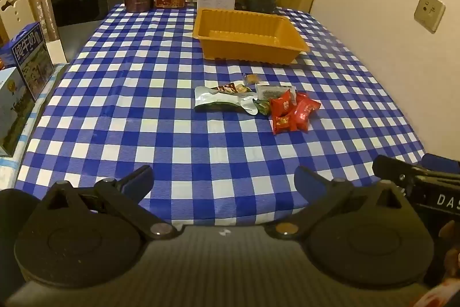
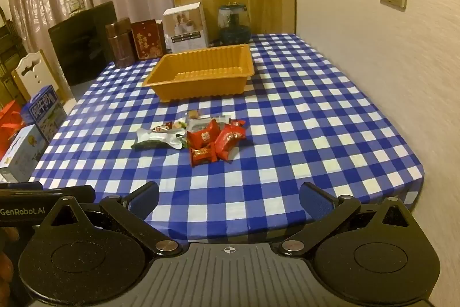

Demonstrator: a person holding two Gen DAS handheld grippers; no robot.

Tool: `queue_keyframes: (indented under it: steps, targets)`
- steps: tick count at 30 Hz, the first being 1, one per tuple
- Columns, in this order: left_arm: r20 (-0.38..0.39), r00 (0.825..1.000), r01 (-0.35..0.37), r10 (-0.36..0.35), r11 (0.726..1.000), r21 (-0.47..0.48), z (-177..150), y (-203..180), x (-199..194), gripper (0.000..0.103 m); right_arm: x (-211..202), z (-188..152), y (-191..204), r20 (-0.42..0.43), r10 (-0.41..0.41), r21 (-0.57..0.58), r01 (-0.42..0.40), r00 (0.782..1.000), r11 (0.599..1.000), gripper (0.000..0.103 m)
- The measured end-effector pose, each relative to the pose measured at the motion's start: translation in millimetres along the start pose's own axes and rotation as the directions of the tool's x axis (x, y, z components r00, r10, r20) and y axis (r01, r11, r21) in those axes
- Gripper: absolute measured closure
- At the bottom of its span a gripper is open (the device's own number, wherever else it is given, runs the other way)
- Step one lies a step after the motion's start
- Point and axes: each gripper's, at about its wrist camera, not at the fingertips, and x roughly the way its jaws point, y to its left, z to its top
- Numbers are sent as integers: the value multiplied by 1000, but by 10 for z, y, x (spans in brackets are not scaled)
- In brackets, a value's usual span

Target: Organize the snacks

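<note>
Both grippers angle downward over the near edge of the counter. The left gripper [image 1: 224, 180] has its jaws spread wide with nothing between them, and the right gripper [image 2: 228, 196] is likewise wide apart and empty. Beyond them, on the blue-and-white checked tablecloth [image 1: 129, 105], lies a small heap of snacks: a silver pouch [image 1: 221, 99], red wrapped sweets [image 1: 293, 111] touching one another, and other small packets. Farther back stands an empty orange plastic tray [image 1: 250, 48], apart from the heap. Tins and boxes line the far edge.
</note>
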Motion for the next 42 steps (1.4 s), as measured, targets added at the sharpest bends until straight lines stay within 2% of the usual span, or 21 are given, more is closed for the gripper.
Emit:
queue_keyframes:
  steps: [5, 7, 42]
  targets:
    - [4, 1000, -5, 5, 1000, -5, -15, 70, -24, 0, -8, 9, -4, 9, 2, 0, -2, 1000, 1000, 0]
    - [1, 1000, -23, 23, 1000, 7, -2, -26, -15, 0, -13, 16, -7, 10, 4, -1, -4, 1000, 1000, 0]
    - [7, 1000, -12, 12, 1000, 5, 13, 16, -51, 0, -36, 35, -44, 16, -5, -4, 5, 1000, 1000, 0]
